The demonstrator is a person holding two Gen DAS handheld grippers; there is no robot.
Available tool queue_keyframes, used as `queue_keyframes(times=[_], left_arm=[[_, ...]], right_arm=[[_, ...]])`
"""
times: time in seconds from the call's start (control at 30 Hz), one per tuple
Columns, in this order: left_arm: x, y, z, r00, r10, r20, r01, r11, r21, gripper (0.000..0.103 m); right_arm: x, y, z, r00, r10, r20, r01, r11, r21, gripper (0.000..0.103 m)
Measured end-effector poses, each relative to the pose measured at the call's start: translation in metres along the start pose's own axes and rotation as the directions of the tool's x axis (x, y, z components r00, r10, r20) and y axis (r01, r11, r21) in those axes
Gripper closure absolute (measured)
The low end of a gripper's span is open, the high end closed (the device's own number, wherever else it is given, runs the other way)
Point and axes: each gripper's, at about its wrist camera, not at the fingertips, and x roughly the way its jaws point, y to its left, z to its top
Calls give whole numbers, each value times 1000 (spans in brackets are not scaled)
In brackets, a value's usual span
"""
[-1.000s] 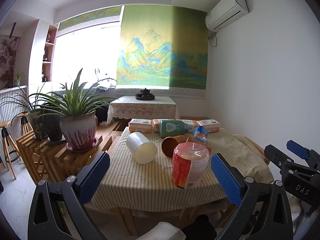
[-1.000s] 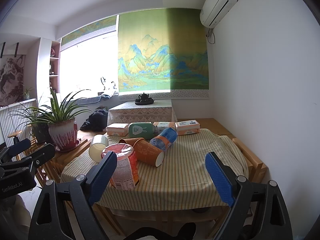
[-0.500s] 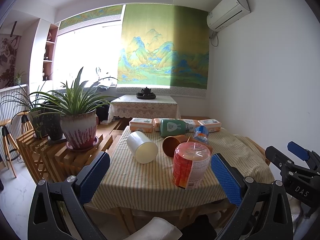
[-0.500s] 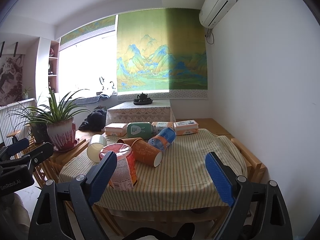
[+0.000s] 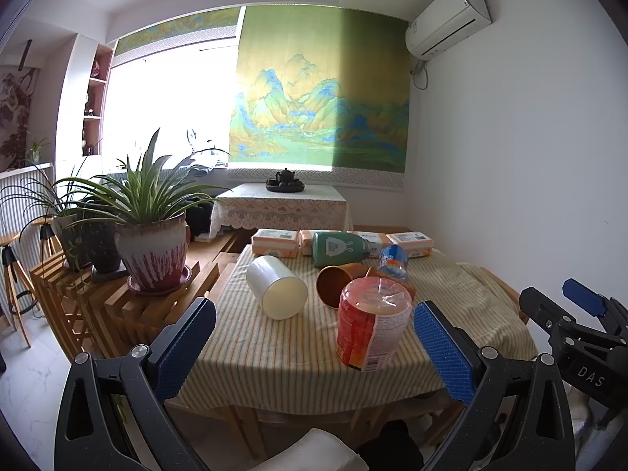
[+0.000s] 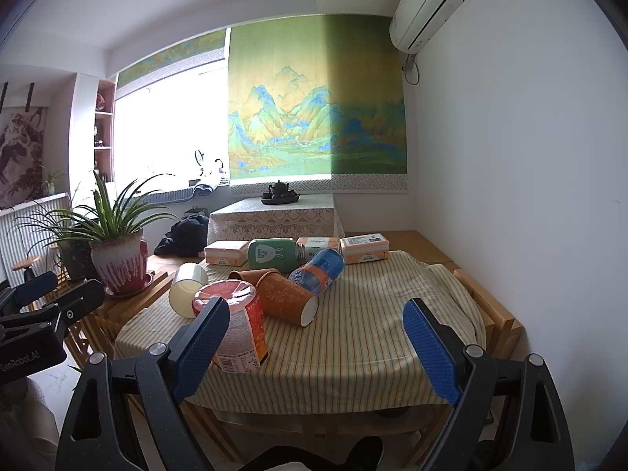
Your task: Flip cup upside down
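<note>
Far left, beside the table, a potted plant [image 5: 151, 249] stands on a slatted wooden stand [image 5: 117, 302]. My left gripper [image 5: 314, 347] hovers short of the table's near edge, its blue pads [image 5: 184, 343] spread wide with nothing between them. On the striped tablecloth [image 5: 282, 349], a white cup [image 5: 276, 287] lies on its side toward the left, its flat end turned toward me. Right of it a brown paper cup [image 5: 339, 280] also lies on its side, open mouth facing the left camera. Nearer me, a sealed red instant-noodle cup [image 5: 371, 324] stands upright, close to the near edge. Behind these a green bottle [image 6: 272, 254] and a blue-labelled bottle [image 6: 318, 271] lie down, with three tissue packs [image 6: 364, 249] along the far edge. Further back, a teapot [image 6: 279, 190] sits on a lace-covered table [image 6: 274, 221]. My right gripper [image 6: 316, 347] is likewise released, fingers [image 6: 429, 347] apart and holding nothing, well short of the cups, over the right half of the cloth. An air conditioner [image 6: 426, 6] hangs high on the right wall.
</note>
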Motion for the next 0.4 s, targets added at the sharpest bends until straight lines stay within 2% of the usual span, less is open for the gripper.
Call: queue_keyframes(times=[0.4], left_arm=[[5,1,-1,1000,-6,-18,6,1000,-12,1]], right_arm=[[3,0,-1,1000,-2,-7,2,1000,0,15]])
